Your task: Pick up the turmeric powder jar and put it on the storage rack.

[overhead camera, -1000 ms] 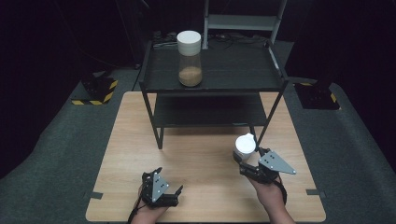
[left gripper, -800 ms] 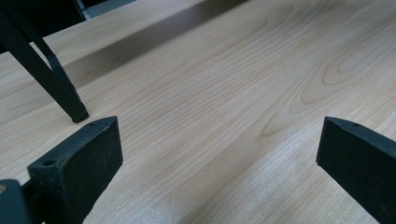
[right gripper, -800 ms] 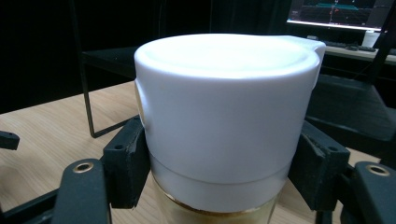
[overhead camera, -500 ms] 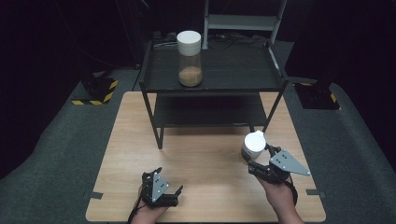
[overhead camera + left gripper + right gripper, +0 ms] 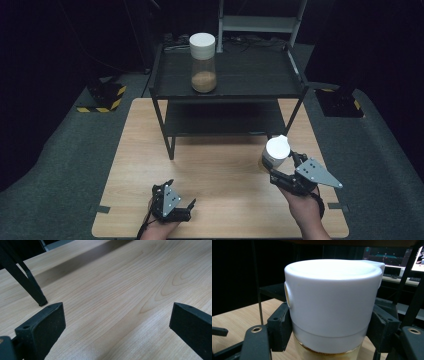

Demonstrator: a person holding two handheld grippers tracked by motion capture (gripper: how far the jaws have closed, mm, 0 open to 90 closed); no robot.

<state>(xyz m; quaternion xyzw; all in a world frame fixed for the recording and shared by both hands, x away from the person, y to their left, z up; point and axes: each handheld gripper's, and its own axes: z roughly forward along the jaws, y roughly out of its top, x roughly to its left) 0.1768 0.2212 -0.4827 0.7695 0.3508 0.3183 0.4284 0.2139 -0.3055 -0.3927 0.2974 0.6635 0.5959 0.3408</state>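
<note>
Jar with white lid, sitting clamped upright in right tongs above counter; left tongs resting open, holding nothing.

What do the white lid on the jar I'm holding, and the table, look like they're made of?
The lid looks like matte white plastic: smooth, evenly coloured, softly rounded at the rim. The jar body below looks clear, glass or plastic. The table looks like pale wood or wood-look laminate, going by its grain lines.
</note>
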